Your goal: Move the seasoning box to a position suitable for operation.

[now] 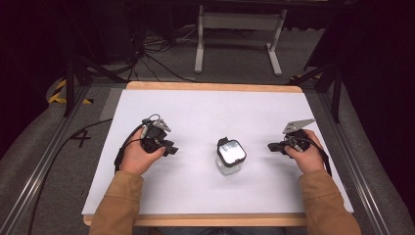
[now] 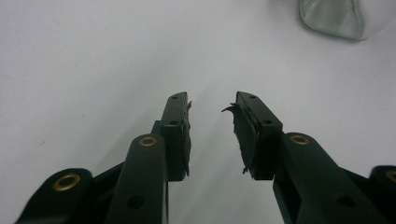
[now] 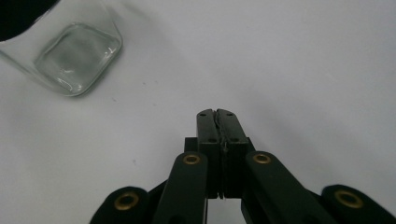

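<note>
clear glass jar (image 1: 228, 165) with black lid (image 1: 231, 151), white sheet (image 1: 205, 117), black tools, tan sleeves (image 1: 117, 203).

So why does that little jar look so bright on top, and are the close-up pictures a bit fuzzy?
In the high view, the glass jar has a reflective lid throwing glare back, while the surroundings beyond the white table fall dark. In the left gripper view, the open left tongs look sharp and the jar's base soft. In the right gripper view, the shut right tongs are crisp, the jar blurred.
</note>
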`<action>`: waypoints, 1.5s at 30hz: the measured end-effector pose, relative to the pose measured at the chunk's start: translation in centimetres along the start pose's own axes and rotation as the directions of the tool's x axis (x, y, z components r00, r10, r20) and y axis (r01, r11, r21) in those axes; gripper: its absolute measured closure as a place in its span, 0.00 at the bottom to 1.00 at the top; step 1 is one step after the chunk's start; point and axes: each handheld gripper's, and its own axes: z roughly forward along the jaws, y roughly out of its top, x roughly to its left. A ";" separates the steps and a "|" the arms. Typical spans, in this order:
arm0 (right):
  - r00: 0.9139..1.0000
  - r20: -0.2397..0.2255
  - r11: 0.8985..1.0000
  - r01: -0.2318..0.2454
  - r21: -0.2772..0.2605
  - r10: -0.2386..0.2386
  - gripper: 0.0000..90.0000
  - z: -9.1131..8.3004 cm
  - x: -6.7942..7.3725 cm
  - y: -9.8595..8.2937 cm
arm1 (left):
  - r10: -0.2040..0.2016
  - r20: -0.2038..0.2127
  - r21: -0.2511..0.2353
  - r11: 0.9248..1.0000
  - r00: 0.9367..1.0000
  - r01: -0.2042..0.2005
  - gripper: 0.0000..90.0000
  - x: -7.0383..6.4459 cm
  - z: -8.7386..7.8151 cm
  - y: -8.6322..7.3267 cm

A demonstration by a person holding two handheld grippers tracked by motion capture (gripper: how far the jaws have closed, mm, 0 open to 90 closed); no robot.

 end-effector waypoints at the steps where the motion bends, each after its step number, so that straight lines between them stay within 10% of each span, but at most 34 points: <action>1: 1.000 0.000 1.000 0.000 0.000 0.000 1.00 0.0 0.0 0.0 | 0.001 0.003 -0.002 1.000 1.000 -0.001 0.73 0.0 0.0 0.0; 21: 0.999 -0.035 1.000 -0.013 -0.025 0.012 1.00 2.2 2.8 1.8 | -0.032 -0.030 -0.038 0.999 0.999 0.031 0.78 -1.1 -1.3 0.0; 45: 0.990 -0.106 0.995 0.091 0.027 -0.088 1.00 5.1 6.6 2.8 | -0.018 -0.017 -0.038 0.999 1.000 0.017 0.74 -1.5 -1.1 0.3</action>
